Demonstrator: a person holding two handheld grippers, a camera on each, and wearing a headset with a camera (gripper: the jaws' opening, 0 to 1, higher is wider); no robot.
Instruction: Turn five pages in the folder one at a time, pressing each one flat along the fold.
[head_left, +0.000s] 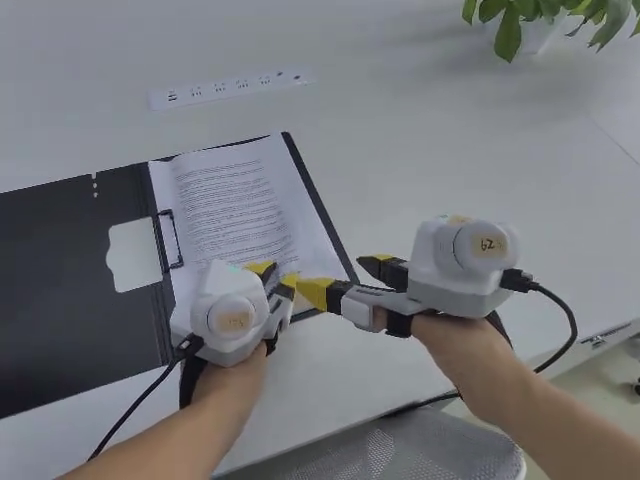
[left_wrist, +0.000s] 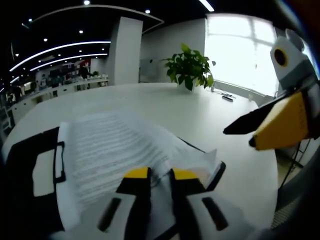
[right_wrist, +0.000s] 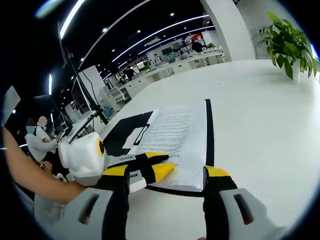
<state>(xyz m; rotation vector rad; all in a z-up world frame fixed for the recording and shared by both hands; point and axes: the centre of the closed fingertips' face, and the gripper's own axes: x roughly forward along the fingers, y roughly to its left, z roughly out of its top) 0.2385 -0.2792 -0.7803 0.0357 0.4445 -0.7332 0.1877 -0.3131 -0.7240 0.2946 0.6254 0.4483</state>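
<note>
**Both tools meeting at the near edge of the open folder**

The folder (head_left: 70, 300) is lying open on the white surface (head_left: 450, 150). Its black inner cover is spreading out to the left, and a stack of printed pages (head_left: 240, 200) is sitting on the right half. A black clip (head_left: 168, 240) is holding the stack at the side next to the fold.

The left tool (left_wrist: 161, 174) is reaching onto the near edge of the top page. Its 2 yellow-tipped jaws are standing close together with a narrow slit between them. White paper is showing in that slit, but I cannot tell whether the sheet is being pinched. In the left gripper view, the near corner of the page is curling up a little, just to the right of the jaws.

The right tool (right_wrist: 167, 172) is standing open, with its 2 jaws spread wide and gripping nothing. It is pointing in from the right toward the left tool, at the folder's near right corner. In the head view, 1 of its yellow tips is lying just beside the left tool's jaws. Whether they are touching cannot be told.

A white power strip (head_left: 230, 88) is lying on the surface beyond the folder. A potted plant (head_left: 540, 20) is standing at the far right. A dark cable (head_left: 560, 320) is trailing from the right tool, and a grey mesh chair (head_left: 400, 450) is showing below the near edge of the surface.
</note>
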